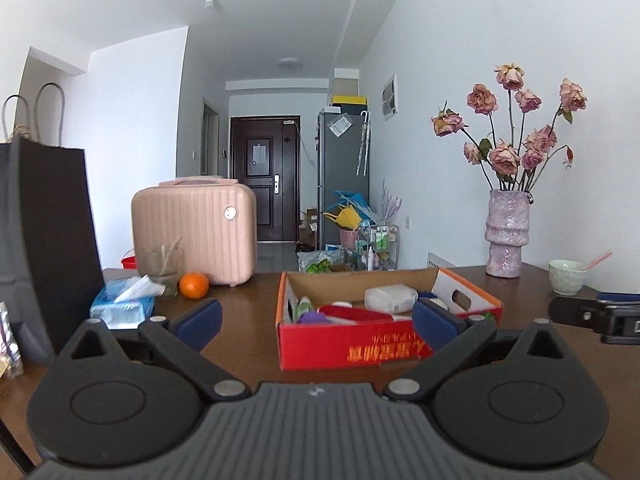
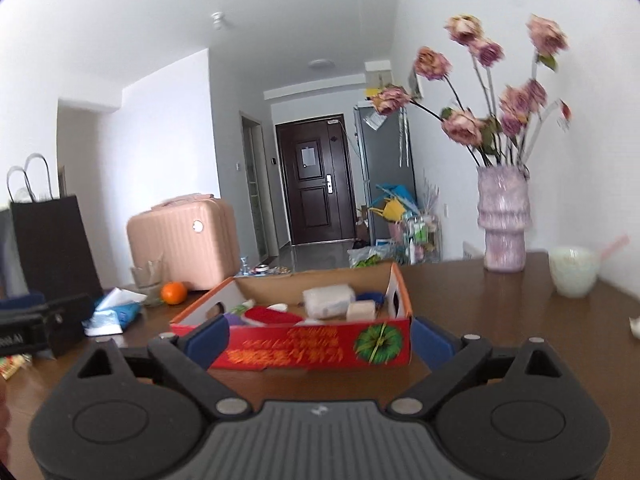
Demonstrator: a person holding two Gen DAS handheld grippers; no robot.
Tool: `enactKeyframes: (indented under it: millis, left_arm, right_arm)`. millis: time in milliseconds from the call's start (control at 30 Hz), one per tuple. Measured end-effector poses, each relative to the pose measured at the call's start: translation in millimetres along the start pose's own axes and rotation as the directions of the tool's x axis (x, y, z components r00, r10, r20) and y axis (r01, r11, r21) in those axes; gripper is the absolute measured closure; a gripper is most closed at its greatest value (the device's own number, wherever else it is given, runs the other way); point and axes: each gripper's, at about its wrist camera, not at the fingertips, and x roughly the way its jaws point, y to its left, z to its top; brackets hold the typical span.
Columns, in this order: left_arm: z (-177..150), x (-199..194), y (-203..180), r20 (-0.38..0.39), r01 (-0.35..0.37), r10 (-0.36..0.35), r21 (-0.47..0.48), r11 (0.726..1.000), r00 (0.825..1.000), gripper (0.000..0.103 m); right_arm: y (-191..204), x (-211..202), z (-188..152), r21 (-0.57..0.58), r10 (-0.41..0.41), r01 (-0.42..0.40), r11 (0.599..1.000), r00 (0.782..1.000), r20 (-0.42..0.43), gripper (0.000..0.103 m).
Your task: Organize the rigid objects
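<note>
A red cardboard box (image 1: 352, 350) with orange rims stands on the brown table (image 1: 248, 320); it also shows in the right wrist view (image 2: 296, 354). It holds several items: a white packet (image 1: 390, 298), a red piece (image 1: 352, 314), a green-capped bottle (image 1: 305, 306) and a beige block (image 2: 360, 311). My left gripper (image 1: 316, 322) is open and empty, just in front of the box's left half. My right gripper (image 2: 320, 340) is open and empty, its fingers spread about as wide as the box front. Each gripper shows at the edge of the other's view.
On the left stand a black paper bag (image 1: 48, 248), a tissue pack (image 1: 122, 304), a glass (image 1: 162, 270), an orange (image 1: 194, 285) and a pink case (image 1: 196, 228). On the right stand a vase of dried roses (image 1: 507, 236) and a pale bowl (image 1: 566, 276).
</note>
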Motion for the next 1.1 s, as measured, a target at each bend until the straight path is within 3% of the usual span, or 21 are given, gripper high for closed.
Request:
enactKeyframes:
  millis: [500,600,667,833,1100]
  left_arm:
    - [-32,-135,9,-0.032,0.040,-0.041,-0.028,0.999,0.999,0.000]
    - [-48,-168,18,-0.015,0.102,-0.103,-0.053,0.993,0.995,0.000]
    - [-54,-172,18,-0.071,0.112,-0.114,-0.032,0.993,0.991,0.000]
    - [-65,-179,16,-0.058,0.082,-0.084,-0.034,0.996,0.995,0.000]
    - [-61,-183,13,-0.034,0.058,-0.058,-0.002,0.998,0.998,0.000]
  right_arm:
    - [41,-157,-56,-0.159,-0.013,0.016,0.987,1.000,0.020,0.000]
    - [40,-189,-61,-0.128,-0.006,0.013,0.992,0.998,0.056,0.000]
    - [43,-196,-65,-0.129,0.006,-0.002,0.992,1.000,0.030,0.000]
    - [58,-209,-72,-0.152,0.018,-0.006,0.988,0.996,0.082,0.000]
    - [52,-200,-80,-0.128,0.019,-0.015,0.992,0.999,0.034,0.000]
